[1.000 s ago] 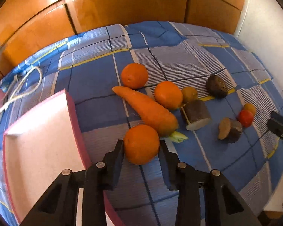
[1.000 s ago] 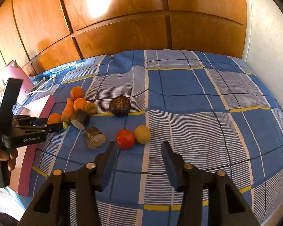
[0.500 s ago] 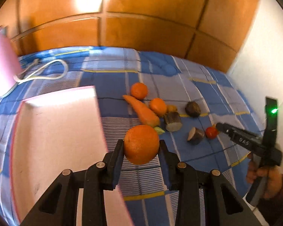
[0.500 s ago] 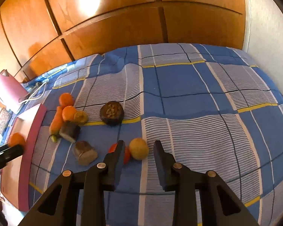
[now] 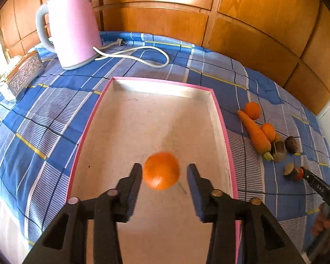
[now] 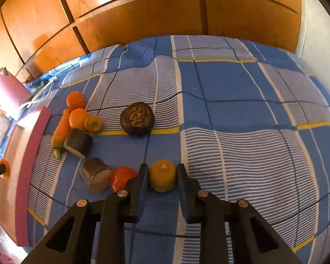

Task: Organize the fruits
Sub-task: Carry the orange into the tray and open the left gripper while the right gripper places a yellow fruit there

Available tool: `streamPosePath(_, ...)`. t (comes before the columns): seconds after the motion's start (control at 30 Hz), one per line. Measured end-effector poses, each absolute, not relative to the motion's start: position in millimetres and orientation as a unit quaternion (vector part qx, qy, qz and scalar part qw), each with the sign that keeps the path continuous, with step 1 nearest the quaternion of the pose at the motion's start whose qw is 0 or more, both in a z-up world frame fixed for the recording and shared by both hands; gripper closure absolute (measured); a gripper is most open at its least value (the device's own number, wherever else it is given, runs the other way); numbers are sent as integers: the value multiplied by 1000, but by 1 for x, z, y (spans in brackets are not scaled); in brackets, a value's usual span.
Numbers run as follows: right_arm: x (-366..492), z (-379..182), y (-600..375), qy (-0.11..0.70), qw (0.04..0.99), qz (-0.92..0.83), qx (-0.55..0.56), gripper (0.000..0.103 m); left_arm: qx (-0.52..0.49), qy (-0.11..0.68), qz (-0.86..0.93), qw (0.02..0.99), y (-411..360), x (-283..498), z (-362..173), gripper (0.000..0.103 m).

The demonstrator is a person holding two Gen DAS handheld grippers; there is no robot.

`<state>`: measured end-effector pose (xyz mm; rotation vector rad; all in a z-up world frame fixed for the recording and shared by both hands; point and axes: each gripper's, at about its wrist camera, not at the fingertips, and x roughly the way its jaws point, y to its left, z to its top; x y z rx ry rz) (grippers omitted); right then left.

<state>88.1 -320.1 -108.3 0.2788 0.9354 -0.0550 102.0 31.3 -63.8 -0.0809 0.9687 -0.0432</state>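
In the left wrist view, my left gripper (image 5: 164, 171) is open above the pink-rimmed tray (image 5: 217, 110). An orange (image 5: 161, 170), blurred, sits free between its fingers over the tray floor, touching neither. In the right wrist view, my right gripper (image 6: 161, 177) has its fingers closed against both sides of a small yellow fruit (image 6: 162, 176) on the blue checked cloth. A red tomato (image 6: 121, 177) lies just left of it, partly behind the left finger.
Two oranges (image 6: 76, 100), a carrot (image 6: 61, 129), a small yellow-green fruit (image 6: 94, 123), dark cut pieces (image 6: 78, 142) and a dark round fruit (image 6: 137, 117) lie between tray and right gripper. A pink kettle (image 5: 71, 26), its white cord (image 5: 143, 54) and a patterned box (image 5: 25, 72) stand behind the tray.
My left gripper carried the orange from the cloth over the tray and opened, letting it go. My right gripper moved down and closed around the yellow fruit.
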Motion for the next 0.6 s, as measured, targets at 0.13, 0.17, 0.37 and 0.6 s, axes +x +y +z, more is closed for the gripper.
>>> streamPosePath(0.13,86,-107,-319,447,886,-33,121,78,-46,460,-23,886,24,91,-60,47)
streamPosePath(0.17,86,-106,-320,446,886,-36,121,78,-48,460,-27,886,22,88,-59,47)
streamPosePath(0.37,77,-98,-325,435,892,-51,111,78,-45,461,-42,885,9,76,-55,44)
streamPosePath(0.6,60,-75,-318,402,909,-49,93,78,-37,454,-42,889,6,63,-52,42)
